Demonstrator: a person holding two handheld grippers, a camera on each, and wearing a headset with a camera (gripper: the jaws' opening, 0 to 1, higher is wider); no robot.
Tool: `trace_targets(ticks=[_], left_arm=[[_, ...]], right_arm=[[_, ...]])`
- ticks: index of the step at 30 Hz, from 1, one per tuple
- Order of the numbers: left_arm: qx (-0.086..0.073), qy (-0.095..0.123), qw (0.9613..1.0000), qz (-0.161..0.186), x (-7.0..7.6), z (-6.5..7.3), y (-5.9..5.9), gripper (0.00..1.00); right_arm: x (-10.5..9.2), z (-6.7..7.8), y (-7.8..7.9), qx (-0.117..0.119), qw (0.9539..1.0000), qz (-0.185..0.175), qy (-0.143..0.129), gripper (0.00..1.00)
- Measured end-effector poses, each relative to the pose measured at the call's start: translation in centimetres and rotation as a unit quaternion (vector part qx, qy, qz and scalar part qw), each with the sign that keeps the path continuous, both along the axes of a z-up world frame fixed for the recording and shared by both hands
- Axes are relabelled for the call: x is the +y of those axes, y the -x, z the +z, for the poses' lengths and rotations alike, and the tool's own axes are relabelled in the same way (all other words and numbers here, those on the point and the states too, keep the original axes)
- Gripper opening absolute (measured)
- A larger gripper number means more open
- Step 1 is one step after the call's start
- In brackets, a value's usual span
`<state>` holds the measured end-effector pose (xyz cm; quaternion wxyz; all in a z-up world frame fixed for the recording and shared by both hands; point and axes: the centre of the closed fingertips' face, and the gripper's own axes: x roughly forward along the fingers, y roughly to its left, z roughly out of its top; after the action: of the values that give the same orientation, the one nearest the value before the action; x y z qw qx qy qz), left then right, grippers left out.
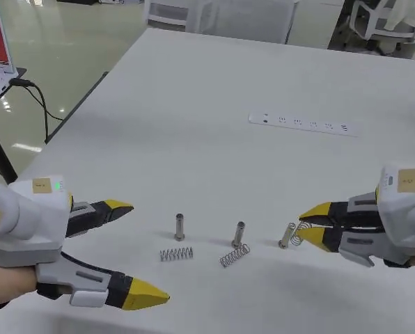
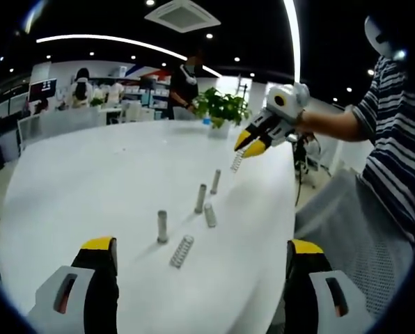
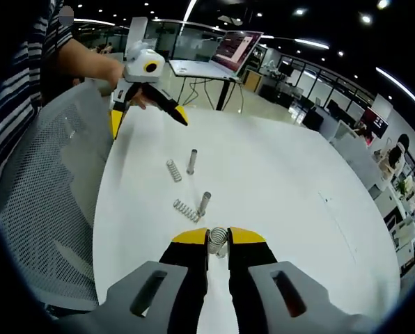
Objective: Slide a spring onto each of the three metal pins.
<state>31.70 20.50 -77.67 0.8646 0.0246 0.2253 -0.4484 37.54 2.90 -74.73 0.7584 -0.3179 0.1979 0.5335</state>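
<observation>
White desk [image 1: 214,90], three pins standing in a row near the front edge, apparently free-standing with no base.

Left gripper [image 1: 149,252] hangs beside the row, well apart from it. Its fingers are wide and hold nothing.

Right gripper [image 1: 303,227]: fingers narrow, pinching the held spring [image 1: 299,232] just beside the top of the right pin [image 1: 287,236]. My read is that it is not threaded on yet.

Middle pin [image 1: 239,234] and left pin [image 1: 179,227] are bare. The middle spring [image 1: 235,255] and left spring [image 1: 176,254] lie flat on the desk just in front of them.

Risks:
- The held spring sits tilted against the pin. If its end catches the pin top off-axis, the push likely topples the pin, since nothing steadies it.
- A toppled pin could knock into the middle pin.
- A springy coil pinched at its side may squirt out of the fingers and roll away.
- Squeezing harder may squash the coil so it no longer fits over the pin.

View differences:
- The head view gives the side-on tilt of the held spring against the right pin.
- The right gripper view looks straight down the coil's open end between the fingers. The right pin is hidden behind it there, so alignment cannot be judged from that view.
- The left gripper view looks along the row and shows the held spring hanging from the fingertips with a gap to the far pin.
</observation>
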Motion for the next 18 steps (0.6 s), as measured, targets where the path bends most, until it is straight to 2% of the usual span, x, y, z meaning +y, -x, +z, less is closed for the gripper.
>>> trace_targets(ticks=[7, 18], left_arm=[[0.001, 0.002, 1.0000, 0.005, 0.3, -0.1, 0.1, 0.98], [0.003, 0.006, 0.9999, 0.013, 0.6, -0.1, 0.1, 0.98]], right_arm=[[-0.1, 0.7, -1.6, -0.004, 0.9997, -0.021, -0.010, 0.07], [0.4, 0.3, -2.2, 0.002, 0.9997, -0.022, -0.006, 0.07]])
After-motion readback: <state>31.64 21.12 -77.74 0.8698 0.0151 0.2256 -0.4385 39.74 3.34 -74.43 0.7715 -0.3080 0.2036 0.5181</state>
